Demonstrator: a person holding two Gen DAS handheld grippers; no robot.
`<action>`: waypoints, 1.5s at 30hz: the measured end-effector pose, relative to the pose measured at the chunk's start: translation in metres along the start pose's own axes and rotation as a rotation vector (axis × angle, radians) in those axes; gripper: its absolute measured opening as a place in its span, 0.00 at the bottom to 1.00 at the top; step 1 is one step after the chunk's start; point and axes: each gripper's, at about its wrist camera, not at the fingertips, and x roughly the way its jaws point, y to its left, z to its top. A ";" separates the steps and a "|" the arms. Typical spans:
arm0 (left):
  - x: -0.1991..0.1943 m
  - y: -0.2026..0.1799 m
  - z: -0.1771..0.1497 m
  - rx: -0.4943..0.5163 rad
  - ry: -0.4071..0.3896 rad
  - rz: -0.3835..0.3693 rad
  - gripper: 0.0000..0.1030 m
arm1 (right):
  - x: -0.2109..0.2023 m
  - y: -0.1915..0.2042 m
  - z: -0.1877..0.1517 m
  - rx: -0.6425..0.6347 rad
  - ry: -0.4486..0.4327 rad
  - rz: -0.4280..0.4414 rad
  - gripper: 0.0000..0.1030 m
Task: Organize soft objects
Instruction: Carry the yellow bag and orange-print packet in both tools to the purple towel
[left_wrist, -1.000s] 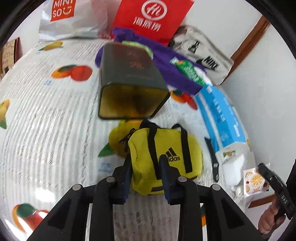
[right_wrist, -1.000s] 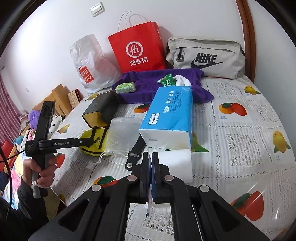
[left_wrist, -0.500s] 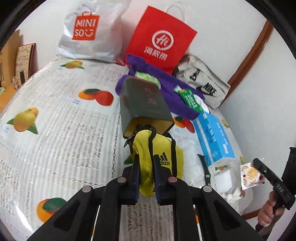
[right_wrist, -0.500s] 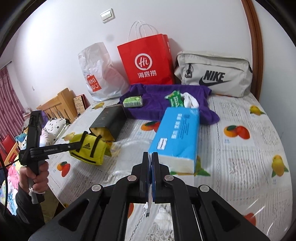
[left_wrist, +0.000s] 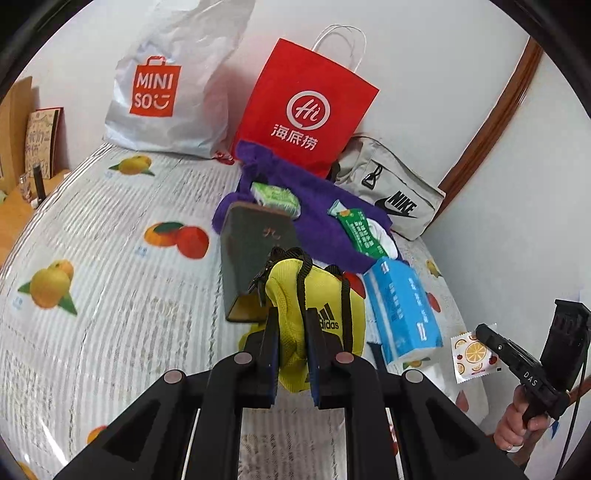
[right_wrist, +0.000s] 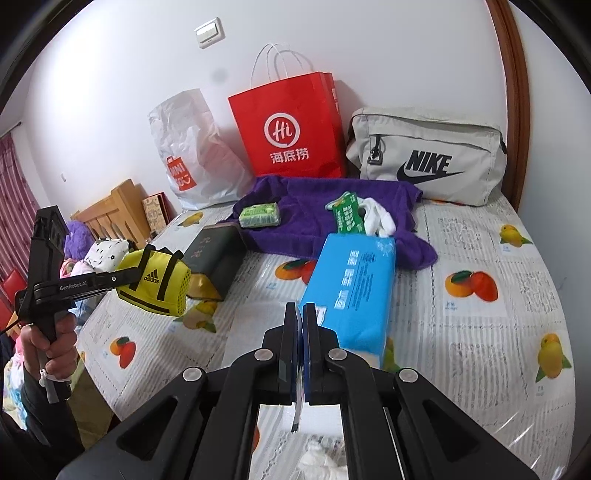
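The yellow pouch was matt mesh cloth with black webbing straps. The purple towel looked fuzzy; the tissue pack wore glossy blue plastic film. The red bag was smooth paper, the bedcover shiny and ribbed

We hold two matte black handheld grippers; each left gripper and right gripper arm is angular, with round silver screws at its joints and blue pads lining the inner faces of the jaws; seen from the side, one carries white lettering "GenRobot.AI", the other "DAS"; a thin black cable trails from the right one; our left hand emerges from a dark sleeve, with a pale band at the wrist.
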 end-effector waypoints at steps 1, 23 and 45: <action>0.002 -0.002 0.004 0.002 -0.001 0.000 0.12 | 0.001 -0.001 0.004 -0.002 -0.002 -0.001 0.02; 0.069 -0.023 0.070 -0.028 0.012 0.081 0.12 | 0.085 -0.044 0.125 -0.098 -0.043 -0.046 0.02; 0.135 -0.026 0.112 -0.010 0.076 0.080 0.12 | 0.218 -0.046 0.157 -0.064 0.186 0.127 0.03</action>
